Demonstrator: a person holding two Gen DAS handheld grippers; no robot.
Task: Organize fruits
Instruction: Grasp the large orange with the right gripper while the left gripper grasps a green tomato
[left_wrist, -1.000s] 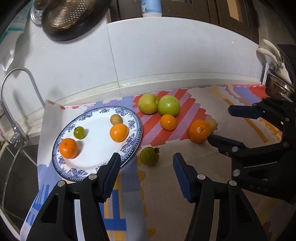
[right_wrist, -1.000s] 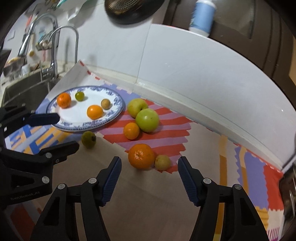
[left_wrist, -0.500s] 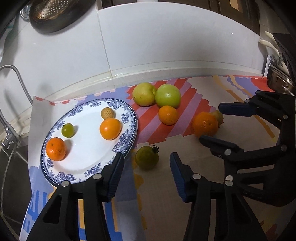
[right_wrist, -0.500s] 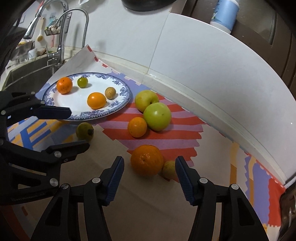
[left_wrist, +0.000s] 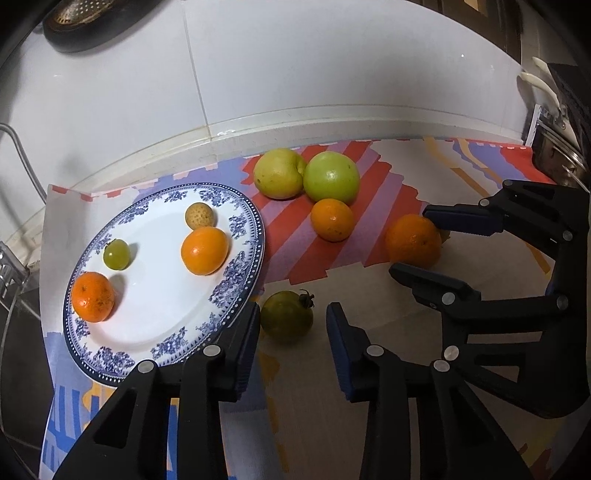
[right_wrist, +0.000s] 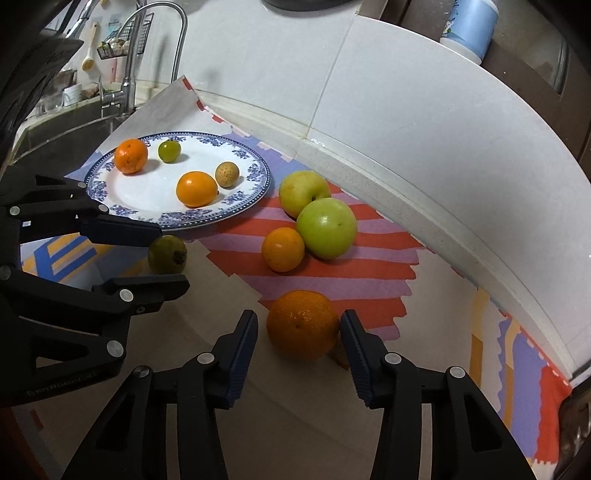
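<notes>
Our right hand-held gripper (right_wrist: 298, 332) gapes wide around the big orange (right_wrist: 303, 324) on the worktop (right_wrist: 229, 435); our left (left_wrist: 291, 325) (also released) flanks the green tomato (left_wrist: 287, 313) beside the plate (left_wrist: 236, 295).

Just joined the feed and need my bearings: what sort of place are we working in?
Most likely a home kitchen counter. A sink with a curved faucet sits at one end, a white tiled backsplash runs behind, and fruit lies on a patterned mat beside a blue-and-white plate.
</notes>
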